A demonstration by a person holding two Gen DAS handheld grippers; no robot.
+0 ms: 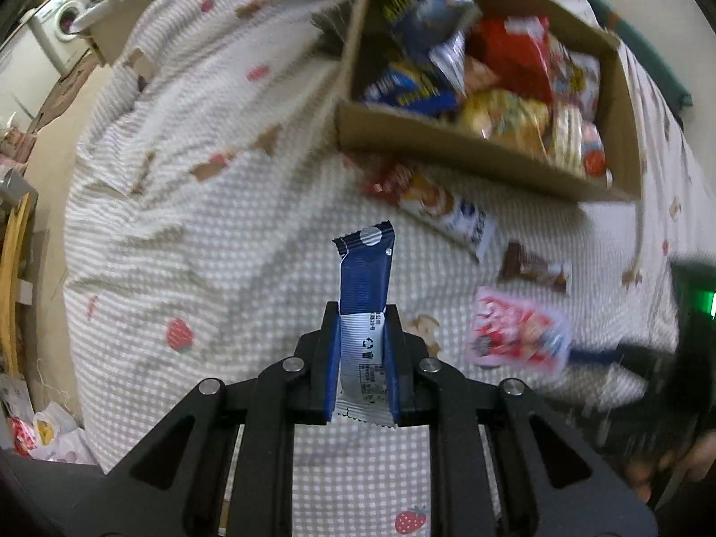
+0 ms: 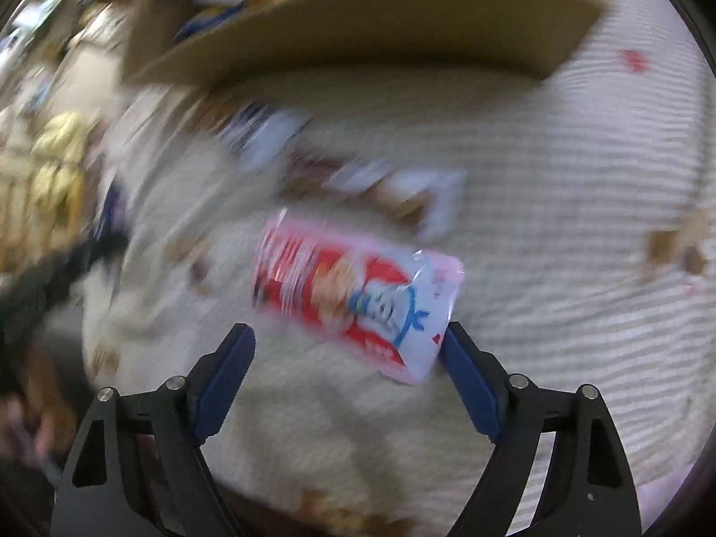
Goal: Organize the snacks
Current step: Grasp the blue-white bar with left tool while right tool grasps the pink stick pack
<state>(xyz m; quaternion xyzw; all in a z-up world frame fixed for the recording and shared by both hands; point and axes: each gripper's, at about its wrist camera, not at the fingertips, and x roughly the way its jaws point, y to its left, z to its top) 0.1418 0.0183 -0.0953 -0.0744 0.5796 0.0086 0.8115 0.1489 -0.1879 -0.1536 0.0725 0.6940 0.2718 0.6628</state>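
Pinching a blue snack bar (image 1: 364, 286), the left tongs (image 1: 362, 358) are pressed together on its lower, silver end, and the wrapper stands up from the pads with its long axis running straight toward twelve o'clock in the left wrist view. The cardboard box (image 1: 447, 152), already crowded with bright packets, lies at about one o'clock from the tongs, well apart from them across the gingham bedspread (image 1: 201, 223). Its near wall faces the bar, so the carry will likely need to clear that edge before any release. Between the tongs and the box lie loose packets: an orange-and-white packet (image 1: 441, 206) just under the box wall, a brown packet (image 1: 534, 268) at two o'clock, and a pink-and-red packet (image 1: 514, 335) at three o'clock. Open bedspread spreads to the left, toward nine and ten o'clock.

From the right wrist view, much blurred, the right tongs (image 2: 349, 335) stand spread wide, with the pink-and-red packet (image 2: 353, 295) lying just ahead at twelve to one o'clock. Its long axis runs slantwise from ten toward four o'clock, and its lower corner sits against the right-hand pad while the left-hand pad is clear of it, so nothing is gripped yet. The box wall (image 2: 358, 31) lies beyond at twelve o'clock. This hand looks the nearer one for that packet; bare bedspread (image 2: 559, 179) lies open toward three o'clock.
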